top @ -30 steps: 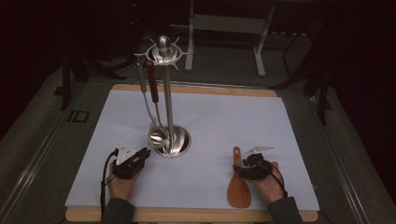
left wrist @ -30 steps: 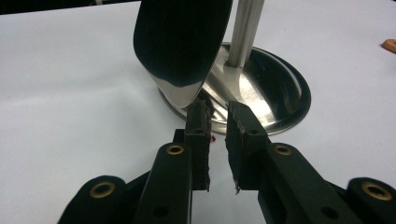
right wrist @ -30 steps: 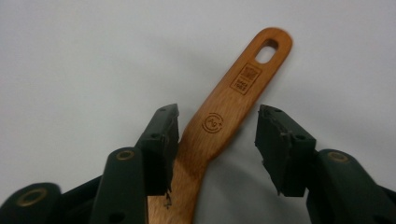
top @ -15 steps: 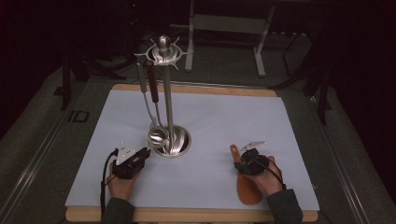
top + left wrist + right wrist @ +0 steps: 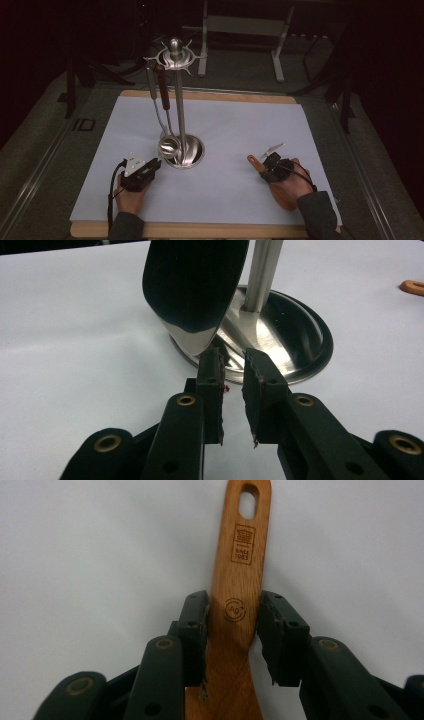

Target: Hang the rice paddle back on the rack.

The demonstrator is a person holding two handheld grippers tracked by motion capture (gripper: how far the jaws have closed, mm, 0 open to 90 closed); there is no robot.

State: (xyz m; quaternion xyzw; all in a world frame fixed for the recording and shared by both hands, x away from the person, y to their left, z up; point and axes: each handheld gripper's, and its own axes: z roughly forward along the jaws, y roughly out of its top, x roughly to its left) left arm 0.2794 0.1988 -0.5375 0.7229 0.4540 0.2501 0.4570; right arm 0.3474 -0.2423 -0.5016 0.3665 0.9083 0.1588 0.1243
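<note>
Closing since a second ago, my right gripper [image 5: 232, 617] is clamping the wooden spatula [image 5: 239, 570] by its handle on the white mat [image 5: 240, 125] (presumably for hanging on the rack [image 5: 176, 100]), while my left gripper [image 5: 231, 371] is waiting empty, jaws parted

Both forearms end in dark grey sleeves, and each hand carries a black two-jaw tool: the left gripper [image 5: 141, 172] and the right gripper [image 5: 275, 167]. A light grey three-cornered plate sits on top of each one, and a black cable loops back from the body along the wrist. Seen close along the jaws, the arms are matte black bars with brass-coloured rivet eyes at the joints, ending in blocky black pads [image 5: 210, 371] with rough, worn edges.
</note>
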